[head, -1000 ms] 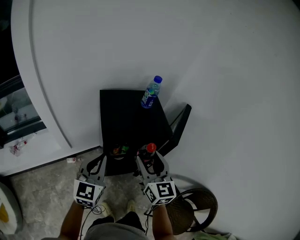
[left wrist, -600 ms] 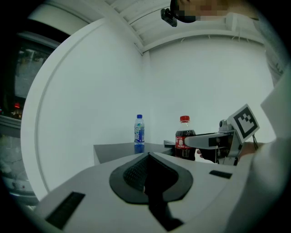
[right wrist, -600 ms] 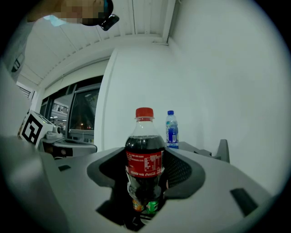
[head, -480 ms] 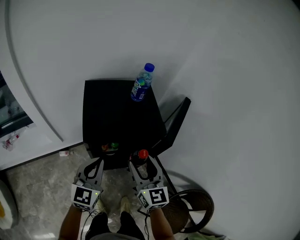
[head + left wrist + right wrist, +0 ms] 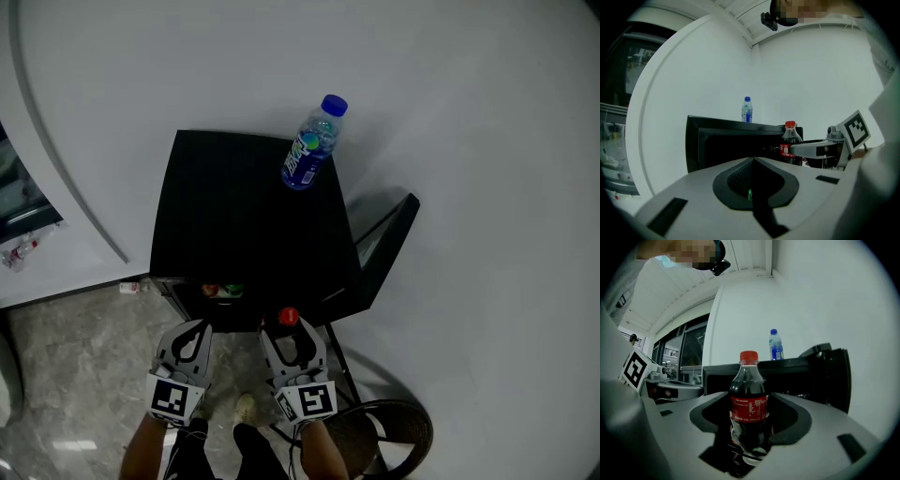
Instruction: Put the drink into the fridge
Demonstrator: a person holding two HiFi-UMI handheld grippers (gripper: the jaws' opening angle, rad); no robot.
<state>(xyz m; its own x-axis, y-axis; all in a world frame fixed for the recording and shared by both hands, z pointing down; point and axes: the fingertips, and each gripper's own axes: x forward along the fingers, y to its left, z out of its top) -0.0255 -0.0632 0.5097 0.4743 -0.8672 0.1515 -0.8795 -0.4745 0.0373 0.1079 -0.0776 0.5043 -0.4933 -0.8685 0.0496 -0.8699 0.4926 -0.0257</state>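
At the open fridge [image 5: 251,211] front edge, right gripper [image 5: 290,334] clamps cola bottle [image 5: 749,401].

The pale grey plastic left gripper [image 5: 192,330] and its twin, the right gripper [image 5: 292,330], have black ribbed pads inside their jaws. Each carries a white cube [image 5: 175,400] printed with black square markers.

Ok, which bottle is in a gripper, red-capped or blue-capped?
The red-capped cola bottle, clamped in the right gripper; the blue-capped water bottle stands free atop the black fridge.
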